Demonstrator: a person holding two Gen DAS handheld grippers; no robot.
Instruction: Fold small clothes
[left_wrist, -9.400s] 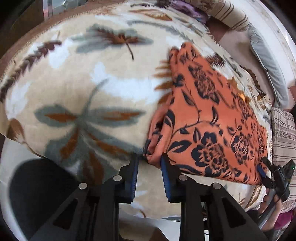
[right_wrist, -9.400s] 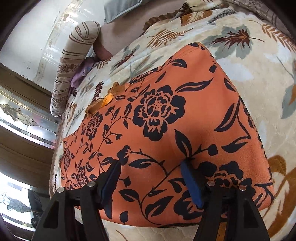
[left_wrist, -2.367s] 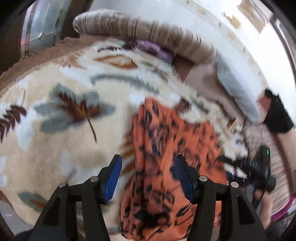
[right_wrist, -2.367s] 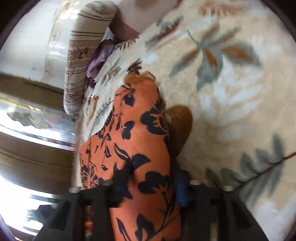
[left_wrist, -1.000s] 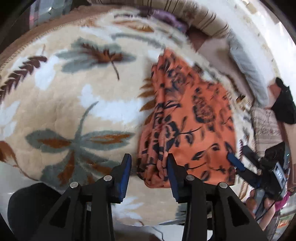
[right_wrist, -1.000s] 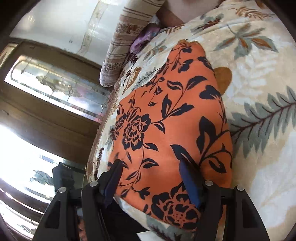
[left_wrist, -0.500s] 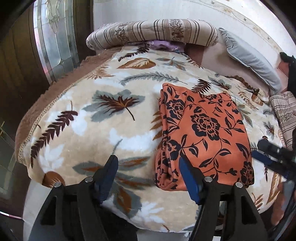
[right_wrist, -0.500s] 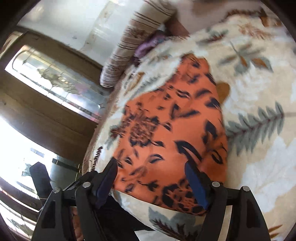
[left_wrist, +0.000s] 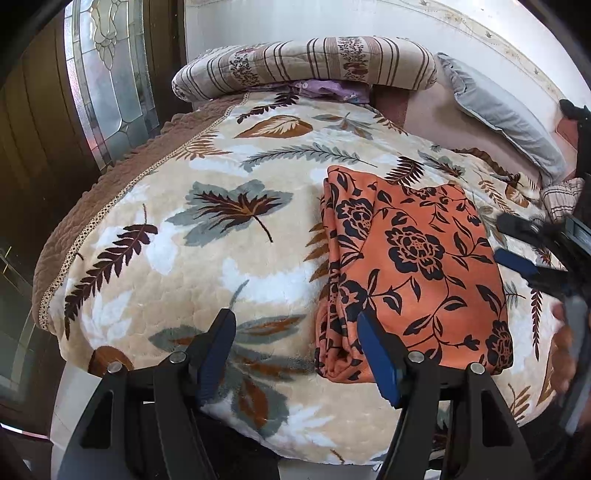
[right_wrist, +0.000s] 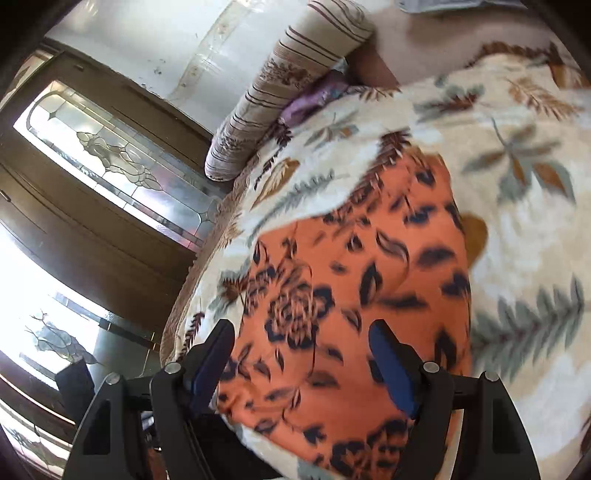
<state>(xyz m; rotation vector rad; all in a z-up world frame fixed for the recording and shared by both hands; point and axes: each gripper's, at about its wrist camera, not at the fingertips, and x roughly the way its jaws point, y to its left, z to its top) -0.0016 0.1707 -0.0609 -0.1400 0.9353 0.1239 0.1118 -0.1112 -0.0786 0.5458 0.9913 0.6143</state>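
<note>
An orange garment with a black flower print (left_wrist: 413, 273) lies folded into a thick rectangle on the leaf-patterned blanket (left_wrist: 207, 229); it also shows, blurred, in the right wrist view (right_wrist: 351, 306). My left gripper (left_wrist: 297, 347) is open and empty, held above the bed's near edge just left of the garment's folded side. My right gripper (right_wrist: 303, 362) is open and empty above the garment's near end. It also shows in the left wrist view (left_wrist: 517, 243) at the garment's right side.
A striped rolled bolster (left_wrist: 303, 66) and a grey pillow (left_wrist: 502, 110) lie at the head of the bed, with purple cloth (left_wrist: 325, 88) beneath the bolster. A wooden door with leaded glass (left_wrist: 107, 85) stands to the left. The blanket's brown border (left_wrist: 122, 173) marks the bed's left edge.
Both grippers have let go of the garment and drawn back and up. The left gripper's jaws have opened wide. The garment lies still in its folded shape.
</note>
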